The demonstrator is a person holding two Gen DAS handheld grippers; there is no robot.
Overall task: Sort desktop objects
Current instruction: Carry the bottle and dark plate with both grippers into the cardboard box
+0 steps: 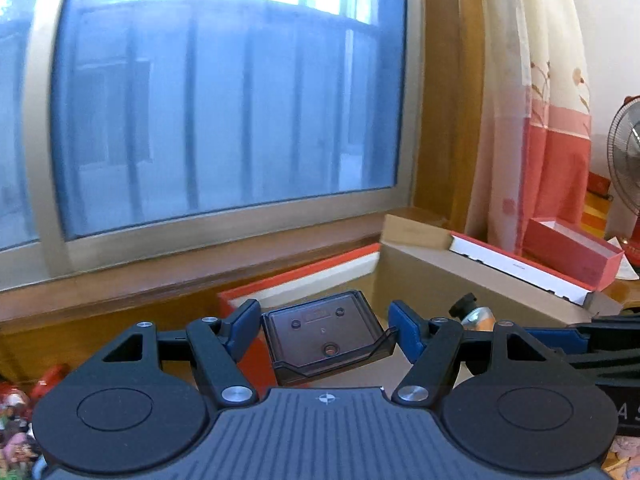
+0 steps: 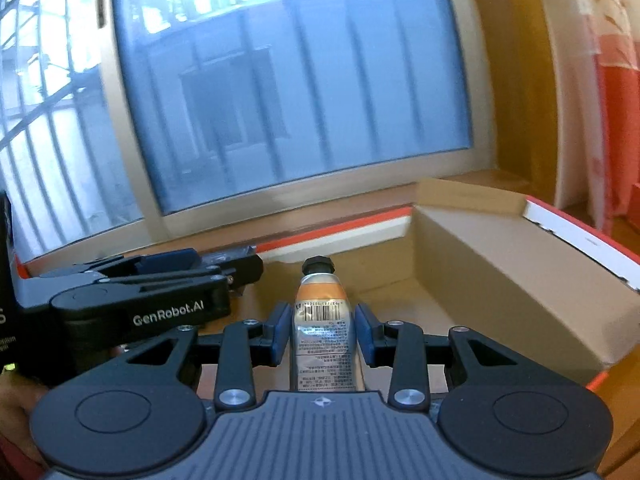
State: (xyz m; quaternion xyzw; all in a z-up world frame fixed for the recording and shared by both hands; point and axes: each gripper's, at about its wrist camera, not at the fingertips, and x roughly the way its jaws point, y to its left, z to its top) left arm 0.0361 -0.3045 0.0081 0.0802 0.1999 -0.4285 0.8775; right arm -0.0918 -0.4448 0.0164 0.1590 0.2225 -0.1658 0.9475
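Observation:
My left gripper (image 1: pixel 324 330) is shut on a dark translucent plastic case (image 1: pixel 320 330), held flat above the open cardboard box (image 1: pixel 460 276). My right gripper (image 2: pixel 322 334) is shut on an orange and silver tube (image 2: pixel 322 320) with a black cap, pointing away over the same box (image 2: pixel 500 280). The tube's cap end also shows in the left wrist view (image 1: pixel 474 312), just right of my left gripper. The left gripper's body shows in the right wrist view (image 2: pixel 160 292), close on the left of the tube.
The box has orange-edged flaps and sits against a wooden sill under a large window (image 1: pixel 224 100). A curtain (image 1: pixel 536 120), a red open box (image 1: pixel 572 252) and a fan (image 1: pixel 626 156) stand at right. Small figurines (image 1: pixel 16 428) lie at lower left.

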